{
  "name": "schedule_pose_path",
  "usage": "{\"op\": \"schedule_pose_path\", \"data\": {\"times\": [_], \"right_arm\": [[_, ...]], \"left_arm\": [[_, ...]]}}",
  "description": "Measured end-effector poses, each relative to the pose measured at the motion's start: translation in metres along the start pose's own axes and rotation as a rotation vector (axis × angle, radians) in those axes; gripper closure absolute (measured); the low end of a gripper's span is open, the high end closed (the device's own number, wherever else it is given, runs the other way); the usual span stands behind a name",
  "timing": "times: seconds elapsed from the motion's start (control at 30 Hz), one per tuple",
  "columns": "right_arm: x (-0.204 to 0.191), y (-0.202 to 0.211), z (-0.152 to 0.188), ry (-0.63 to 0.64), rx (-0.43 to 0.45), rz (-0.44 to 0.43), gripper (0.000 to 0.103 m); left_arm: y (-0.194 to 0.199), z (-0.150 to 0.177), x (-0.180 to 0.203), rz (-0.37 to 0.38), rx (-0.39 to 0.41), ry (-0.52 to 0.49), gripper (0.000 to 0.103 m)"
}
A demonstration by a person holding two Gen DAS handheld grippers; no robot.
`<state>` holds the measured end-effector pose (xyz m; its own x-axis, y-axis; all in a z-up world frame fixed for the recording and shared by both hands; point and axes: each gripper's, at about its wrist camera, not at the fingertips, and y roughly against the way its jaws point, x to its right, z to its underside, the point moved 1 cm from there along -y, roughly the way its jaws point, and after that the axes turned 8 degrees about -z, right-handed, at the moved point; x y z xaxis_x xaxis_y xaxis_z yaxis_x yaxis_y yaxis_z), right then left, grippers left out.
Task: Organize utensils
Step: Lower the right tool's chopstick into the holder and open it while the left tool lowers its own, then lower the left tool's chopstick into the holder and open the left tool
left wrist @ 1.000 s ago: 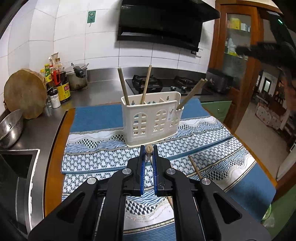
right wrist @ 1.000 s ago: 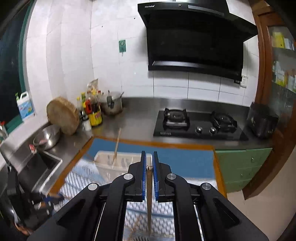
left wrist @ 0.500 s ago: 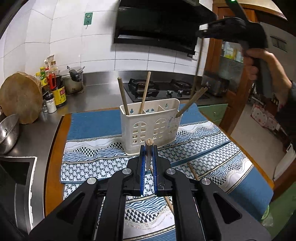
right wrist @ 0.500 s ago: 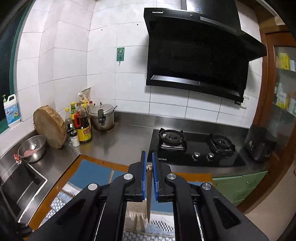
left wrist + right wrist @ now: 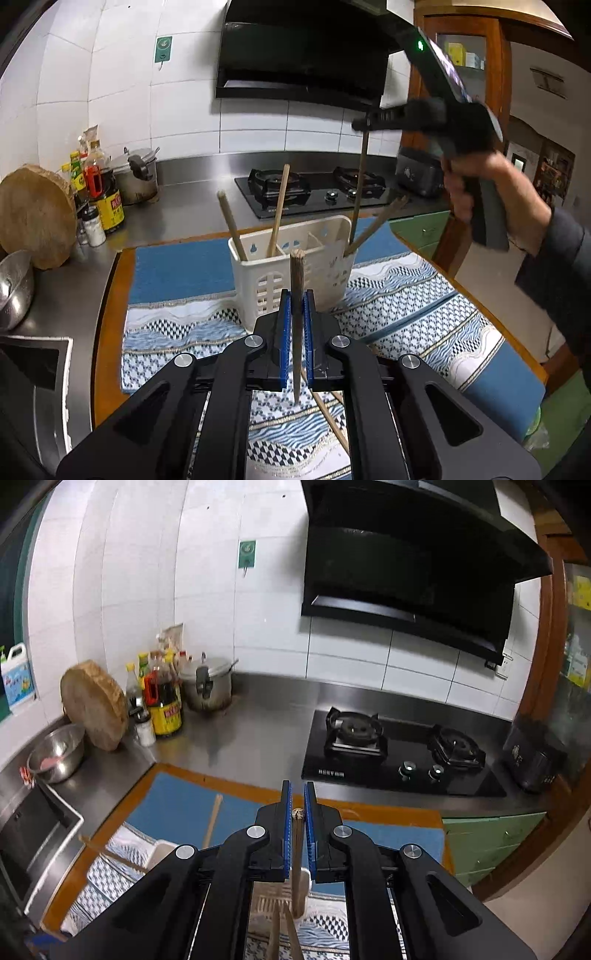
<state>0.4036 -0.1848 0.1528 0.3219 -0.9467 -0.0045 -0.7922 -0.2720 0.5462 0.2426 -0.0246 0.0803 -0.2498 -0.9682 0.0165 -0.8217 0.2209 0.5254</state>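
A white slotted utensil holder point(image 5: 295, 258) stands on a blue patterned cloth point(image 5: 406, 314) and holds several wooden chopsticks. My left gripper point(image 5: 296, 299) is shut on an upright wooden chopstick point(image 5: 296, 288), in front of the holder. My right gripper point(image 5: 297, 797) is shut on another chopstick point(image 5: 296, 860) that hangs down into the right end of the holder point(image 5: 301, 882). In the left wrist view that gripper point(image 5: 364, 123) is above the holder with its chopstick point(image 5: 360, 184) reaching into the right compartment.
More chopsticks point(image 5: 328, 410) lie on the cloth under my left gripper. A gas hob point(image 5: 399, 757), a pot point(image 5: 207, 686), sauce bottles point(image 5: 162, 701), a round wooden board point(image 5: 94, 705), a steel bowl point(image 5: 55, 751) and a sink point(image 5: 26, 373) line the counter.
The right gripper has come down over the holder and its chopstick now reaches into the right compartment. The left gripper has lifted its chopstick higher and nearer the holder.
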Motion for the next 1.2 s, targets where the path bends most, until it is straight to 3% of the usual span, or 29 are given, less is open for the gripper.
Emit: {"op": "schedule_pose_path", "data": {"times": [0.13, 0.2, 0.27, 0.37, 0.67, 0.8, 1.2], "right_arm": [[0.003, 0.001, 0.012, -0.004, -0.013, -0.008, 0.093], [0.002, 0.004, 0.015, -0.001, -0.015, -0.017, 0.086], [0.003, 0.013, 0.018, -0.001, 0.002, -0.019, 0.068], [0.005, 0.032, 0.027, 0.005, 0.025, -0.026, 0.06], [0.006, 0.086, 0.077, 0.075, 0.065, -0.033, 0.05], [0.012, 0.096, 0.107, 0.07, 0.053, -0.049, 0.05], [0.014, 0.098, 0.178, 0.027, -0.008, -0.069, 0.046]], "left_arm": [[0.004, -0.021, 0.006, -0.005, 0.033, -0.018, 0.098], [0.006, -0.035, 0.009, -0.015, 0.054, -0.026, 0.098], [0.007, -0.051, 0.01, -0.023, 0.075, -0.033, 0.098], [0.01, -0.077, 0.011, -0.042, 0.118, -0.034, 0.098], [-0.002, -0.145, 0.005, -0.105, 0.223, 0.009, 0.098], [-0.023, -0.153, 0.001, -0.132, 0.216, 0.031, 0.098], [-0.084, -0.124, -0.019, -0.126, 0.04, 0.095, 0.097]]}}
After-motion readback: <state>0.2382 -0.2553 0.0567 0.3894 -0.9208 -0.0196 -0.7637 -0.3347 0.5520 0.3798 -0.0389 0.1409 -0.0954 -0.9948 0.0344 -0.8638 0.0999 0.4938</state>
